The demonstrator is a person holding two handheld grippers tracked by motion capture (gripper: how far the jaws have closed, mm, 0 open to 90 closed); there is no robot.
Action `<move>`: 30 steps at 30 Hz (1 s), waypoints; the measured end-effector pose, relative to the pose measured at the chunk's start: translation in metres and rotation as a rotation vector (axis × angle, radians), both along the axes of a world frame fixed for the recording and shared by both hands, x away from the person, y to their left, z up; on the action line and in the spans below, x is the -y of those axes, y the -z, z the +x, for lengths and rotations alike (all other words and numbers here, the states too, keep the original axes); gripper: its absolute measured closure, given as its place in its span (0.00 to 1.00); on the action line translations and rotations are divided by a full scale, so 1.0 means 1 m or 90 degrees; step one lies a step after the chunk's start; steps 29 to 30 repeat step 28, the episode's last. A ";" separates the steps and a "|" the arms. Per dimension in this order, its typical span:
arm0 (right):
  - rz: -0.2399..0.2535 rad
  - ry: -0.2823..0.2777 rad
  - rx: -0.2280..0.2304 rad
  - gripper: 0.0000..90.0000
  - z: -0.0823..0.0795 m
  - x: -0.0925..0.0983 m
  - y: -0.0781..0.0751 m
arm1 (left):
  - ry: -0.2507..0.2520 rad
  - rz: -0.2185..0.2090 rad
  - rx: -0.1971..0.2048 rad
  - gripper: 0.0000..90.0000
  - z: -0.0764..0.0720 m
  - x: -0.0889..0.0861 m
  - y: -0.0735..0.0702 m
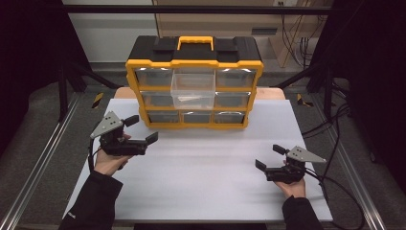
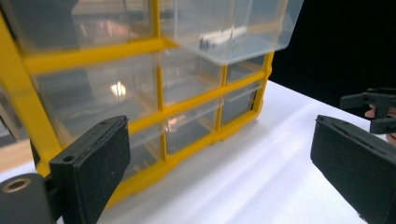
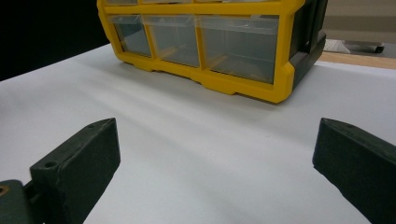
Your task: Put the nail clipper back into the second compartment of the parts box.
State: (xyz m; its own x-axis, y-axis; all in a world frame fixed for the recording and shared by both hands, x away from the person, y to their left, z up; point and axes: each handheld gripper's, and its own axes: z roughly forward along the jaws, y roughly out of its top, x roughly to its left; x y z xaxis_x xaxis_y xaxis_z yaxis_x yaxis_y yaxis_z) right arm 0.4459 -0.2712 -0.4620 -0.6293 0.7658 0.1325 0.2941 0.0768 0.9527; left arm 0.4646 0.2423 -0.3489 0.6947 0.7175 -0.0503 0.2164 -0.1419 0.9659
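Jaws of both grippers stand wide apart with nothing between them. High view: we see the left gripper (image 1: 142, 129) held just off the lower left corner of the yellow-framed plastic organiser with clear drawers and a black top (image 1: 194, 81), and the right gripper (image 1: 269, 157) well apart from it, low over the white table (image 1: 210, 187) near the right edge. The organiser stands upright at the far side of the table; its clear middle drawer of the top row (image 1: 193, 90) is pulled out toward us, while the other drawers sit flush.

Left gripper view: we look between the spread black jaws of the left gripper (image 2: 219, 163) at the organiser's front (image 2: 93, 56), close by; the pulled-out drawer (image 2: 233, 28) overhangs the rows beneath, with small pale items inside, too blurred to identify. The right gripper (image 2: 373, 109) appears at the far right.

Right gripper view: the right gripper (image 3: 215, 163) faces the organiser's bottom row (image 3: 210, 42) across bare table (image 3: 196, 140).
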 end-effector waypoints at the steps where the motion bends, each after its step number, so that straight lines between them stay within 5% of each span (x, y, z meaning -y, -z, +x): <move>1: 0.000 0.000 0.000 0.02 0.000 0.000 0.000 | 0.003 -0.004 0.005 0.05 -0.002 -0.002 0.004; 4: 0.002 0.000 -0.003 0.02 0.000 0.000 0.000 | -0.006 0.001 0.015 0.05 -0.006 -0.008 0.018; 17: 0.001 0.000 -0.004 0.02 0.000 0.000 0.000 | -0.036 -0.018 -0.020 0.05 -0.016 -0.031 0.070; 20: 0.003 0.001 -0.003 0.02 0.000 0.000 -0.001 | -0.043 -0.001 -0.031 0.05 -0.016 -0.034 0.076; 30: 0.001 0.000 -0.006 0.02 0.000 -0.001 0.000 | -0.047 -0.008 -0.036 0.04 -0.015 -0.038 0.083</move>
